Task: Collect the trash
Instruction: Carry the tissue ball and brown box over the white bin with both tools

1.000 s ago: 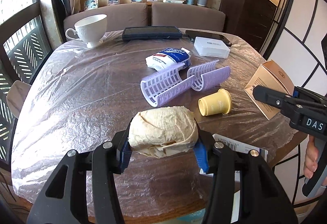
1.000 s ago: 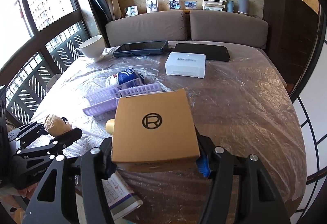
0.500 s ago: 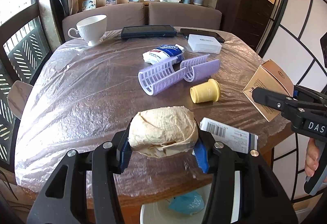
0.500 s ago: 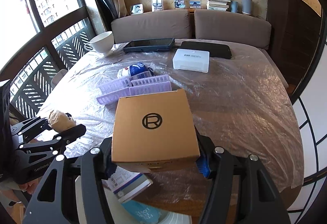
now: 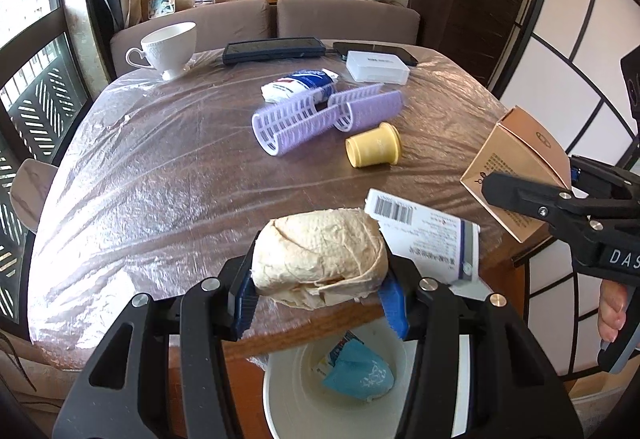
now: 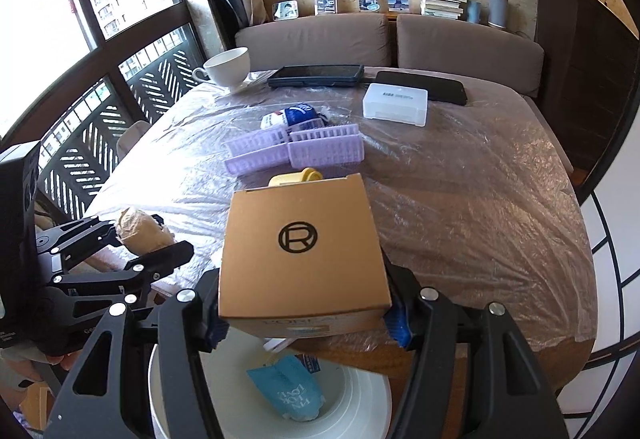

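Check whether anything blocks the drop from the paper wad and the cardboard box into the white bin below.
Nothing visible does: the paper wad and cardboard box hang above the open white bin, which holds only a blue wrapper.

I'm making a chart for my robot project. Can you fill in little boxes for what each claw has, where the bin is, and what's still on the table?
left claw: shut on paper wad
right claw: shut on brown box
bin: white, below table edge, blue wrapper inside
table: yellow cup, purple curlers, teacup
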The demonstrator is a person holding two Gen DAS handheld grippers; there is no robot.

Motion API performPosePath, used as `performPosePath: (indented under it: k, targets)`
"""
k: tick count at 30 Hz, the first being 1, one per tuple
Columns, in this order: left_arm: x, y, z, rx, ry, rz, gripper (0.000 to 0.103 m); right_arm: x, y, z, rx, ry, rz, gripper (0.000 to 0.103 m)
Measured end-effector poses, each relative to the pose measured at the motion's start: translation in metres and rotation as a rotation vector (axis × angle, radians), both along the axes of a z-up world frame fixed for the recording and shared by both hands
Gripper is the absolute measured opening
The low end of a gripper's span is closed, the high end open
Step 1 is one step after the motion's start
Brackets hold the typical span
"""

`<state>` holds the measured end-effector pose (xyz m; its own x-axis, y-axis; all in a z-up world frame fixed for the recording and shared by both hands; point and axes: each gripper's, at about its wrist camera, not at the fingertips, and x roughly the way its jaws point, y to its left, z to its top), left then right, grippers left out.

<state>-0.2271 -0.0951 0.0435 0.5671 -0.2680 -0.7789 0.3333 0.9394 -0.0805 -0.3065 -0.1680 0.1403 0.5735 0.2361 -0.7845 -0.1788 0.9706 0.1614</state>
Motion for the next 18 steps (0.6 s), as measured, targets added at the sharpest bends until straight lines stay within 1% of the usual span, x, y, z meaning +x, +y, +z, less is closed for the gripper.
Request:
performPosePath:
  k: [11,18]
  targets:
    - [-0.019,-0.001,-0.002,0.011,0.024,-0.038,0.052,-0.021,0.009,0.000,0.020,0.029,0.047,0.060]
    - [-0.030,-0.004,-0.007,0.022,0.043,-0.065,0.052,-0.033,0.012,-0.001,0.013,0.040,0.075,0.060]
